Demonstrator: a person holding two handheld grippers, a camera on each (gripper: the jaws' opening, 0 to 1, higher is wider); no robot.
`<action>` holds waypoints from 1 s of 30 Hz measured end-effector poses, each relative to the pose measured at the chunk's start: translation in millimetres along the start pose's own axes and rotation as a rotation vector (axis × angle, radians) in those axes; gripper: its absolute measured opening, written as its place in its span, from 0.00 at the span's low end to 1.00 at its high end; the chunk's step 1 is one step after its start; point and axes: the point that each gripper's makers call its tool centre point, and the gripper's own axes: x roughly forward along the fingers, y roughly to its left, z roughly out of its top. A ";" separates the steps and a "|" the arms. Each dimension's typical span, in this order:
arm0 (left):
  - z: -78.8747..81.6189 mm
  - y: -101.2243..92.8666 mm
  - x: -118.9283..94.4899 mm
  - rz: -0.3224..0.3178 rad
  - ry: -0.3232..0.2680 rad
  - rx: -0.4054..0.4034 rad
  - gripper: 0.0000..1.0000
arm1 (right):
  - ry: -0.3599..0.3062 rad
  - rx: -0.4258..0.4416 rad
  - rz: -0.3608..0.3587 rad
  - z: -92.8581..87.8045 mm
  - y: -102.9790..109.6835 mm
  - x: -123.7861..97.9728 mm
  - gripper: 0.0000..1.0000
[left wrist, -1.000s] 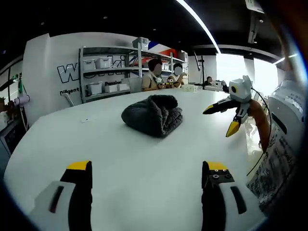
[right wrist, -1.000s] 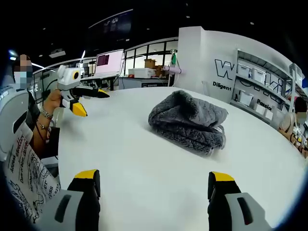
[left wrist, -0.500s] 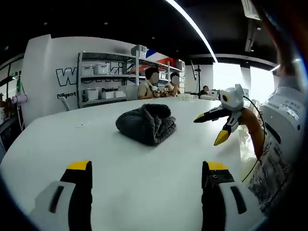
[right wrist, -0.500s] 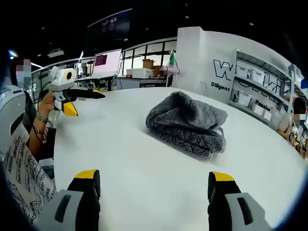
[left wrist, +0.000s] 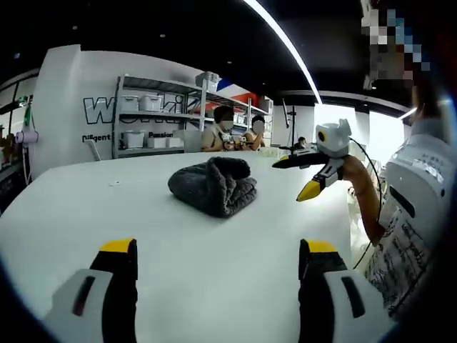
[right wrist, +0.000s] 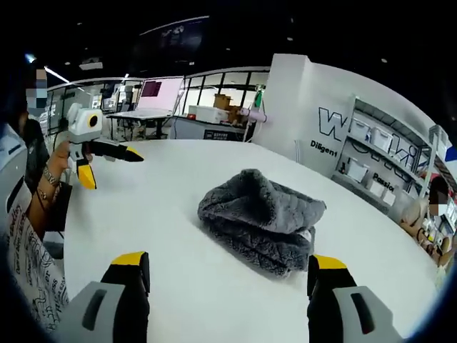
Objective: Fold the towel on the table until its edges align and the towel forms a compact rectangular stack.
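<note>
A: We have one towel (left wrist: 213, 186), dark grey and plush, lying bunched in a loose folded heap near the middle of the white worktop (left wrist: 178, 264). In the right gripper view the same towel (right wrist: 258, 220) sits just ahead of our jaws, with its layers stacked unevenly.

B: And the grippers? We count two.

A: Two. Our left gripper (left wrist: 214, 286) has its jaws spread wide and holds nothing. Our right gripper (right wrist: 225, 293) is the same, wide apart and empty. Each one also appears in the other's view, raised above the worktop: the right gripper (left wrist: 314, 168) off to the side of the towel, the left gripper (right wrist: 96, 161) likewise, both well apart from the cloth.

B: What could go wrong from here?

A: We judge the heap is thick and soft, so a pinch may catch several layers at once and drag the whole bundle instead of one edge. The edges are hidden in the folds, so we may misalign them.

B: Anything else to count?

A: One shelving unit (left wrist: 153, 118) behind, with bins on it, and two people (left wrist: 239, 132) seated near it.
</note>
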 end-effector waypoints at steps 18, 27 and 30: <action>0.7 -6.4 -0.3 -0.015 -0.015 -0.010 0.99 | -0.019 -0.228 -0.141 42.9 -52.7 35.0 0.53; 0.3 -6.3 -1.5 -0.014 -0.023 -0.021 0.98 | 0.038 -0.282 -0.158 31.4 -59.5 64.1 0.29; -1.4 -6.9 -1.0 -0.016 -0.018 -0.022 0.98 | 0.055 -0.290 -0.171 27.8 -62.9 65.7 0.28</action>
